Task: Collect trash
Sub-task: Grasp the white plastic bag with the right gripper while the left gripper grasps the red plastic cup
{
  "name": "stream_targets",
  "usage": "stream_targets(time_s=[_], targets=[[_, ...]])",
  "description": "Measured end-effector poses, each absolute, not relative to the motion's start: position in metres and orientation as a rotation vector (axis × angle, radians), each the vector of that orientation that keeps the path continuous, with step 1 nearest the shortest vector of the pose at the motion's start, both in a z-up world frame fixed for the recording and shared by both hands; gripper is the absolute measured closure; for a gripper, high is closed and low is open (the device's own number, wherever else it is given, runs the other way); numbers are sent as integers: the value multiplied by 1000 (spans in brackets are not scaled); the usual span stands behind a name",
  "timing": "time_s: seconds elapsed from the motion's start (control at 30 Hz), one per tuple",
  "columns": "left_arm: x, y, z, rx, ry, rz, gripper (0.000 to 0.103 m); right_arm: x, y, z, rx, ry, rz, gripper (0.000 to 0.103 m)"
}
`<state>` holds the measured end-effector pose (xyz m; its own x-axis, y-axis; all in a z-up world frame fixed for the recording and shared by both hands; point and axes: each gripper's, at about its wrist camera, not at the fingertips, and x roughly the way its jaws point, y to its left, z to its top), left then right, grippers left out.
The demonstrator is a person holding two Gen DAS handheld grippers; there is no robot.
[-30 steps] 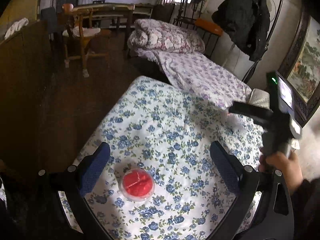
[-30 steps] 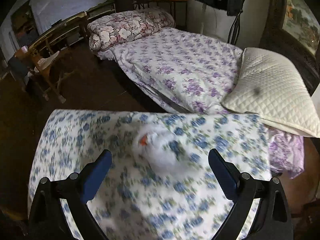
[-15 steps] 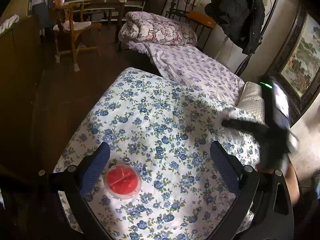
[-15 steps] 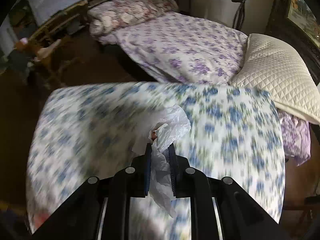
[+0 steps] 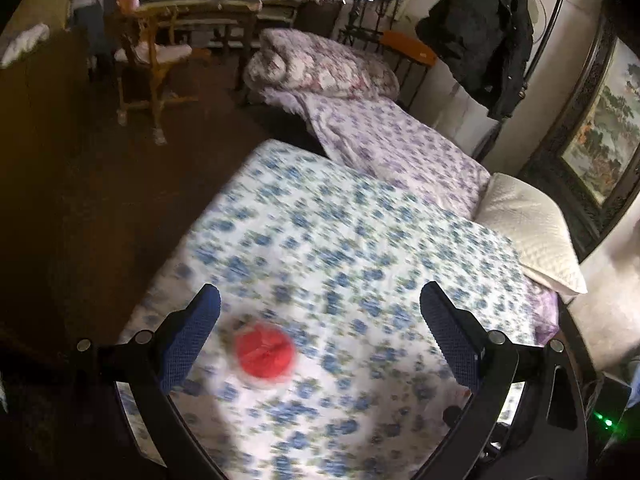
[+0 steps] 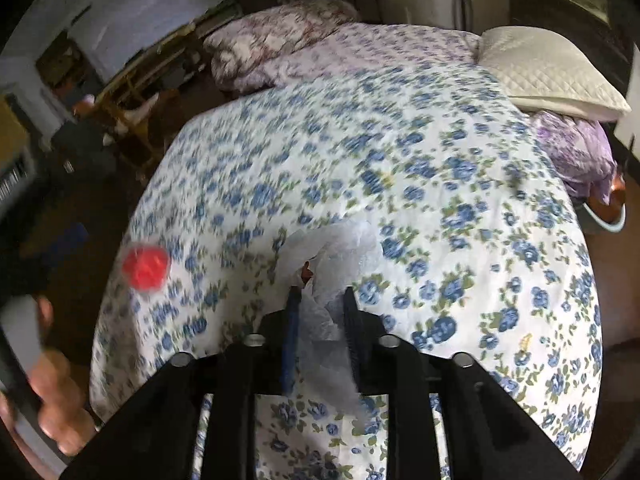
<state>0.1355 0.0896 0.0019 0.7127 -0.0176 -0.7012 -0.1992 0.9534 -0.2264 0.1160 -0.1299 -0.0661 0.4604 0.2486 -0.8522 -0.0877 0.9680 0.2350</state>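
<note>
A crumpled white plastic wrapper (image 6: 340, 248) with a small orange bit sits between the fingers of my right gripper (image 6: 320, 292), above the blue-flowered tablecloth (image 6: 400, 152). Its jaws are opening, and the wrapper still fills the gap and touches both pads. A clear cup with a red top (image 5: 264, 354) stands on the cloth close to the left finger (image 5: 192, 332) of my left gripper (image 5: 318, 292), which is wide open and holds nothing. In the right wrist view, the same cup (image 6: 146, 266) is blurred at the left.
A hand (image 6: 52, 412) holds the left gripper's handle at the lower left. Behind the table are a bed with a purple-flowered sheet (image 5: 392, 148), a white pillow (image 5: 528, 232), a wooden chair (image 5: 148, 60) and a dark coat (image 5: 480, 28).
The right gripper closed on the white wrapper and carried it across the table toward the near side. It has left the left wrist view, and its fingers now stand a little wider.
</note>
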Motion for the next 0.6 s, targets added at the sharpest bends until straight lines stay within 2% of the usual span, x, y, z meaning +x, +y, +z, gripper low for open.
stream_targets(time_s=[0.03,0.07,0.27,0.37,0.5,0.6], targets=[[133,93,3,-281,767,108,7,113,-129,-66,146,1064,200,41],[131,98,4,-263,761,114,7,113,-128,-67,126,1055,197,36],[122,135,-7,-162,807,129,7,120,-141,-76,134,1069,212,36],[125,147,-22,-232,875,100,7,121,-150,-76,166,1071,220,36],[130,132,-34,-255,928,21,7,122,-159,-76,211,1081,231,36],[135,109,-45,-161,969,23,7,122,-164,-76,237,1088,239,36]])
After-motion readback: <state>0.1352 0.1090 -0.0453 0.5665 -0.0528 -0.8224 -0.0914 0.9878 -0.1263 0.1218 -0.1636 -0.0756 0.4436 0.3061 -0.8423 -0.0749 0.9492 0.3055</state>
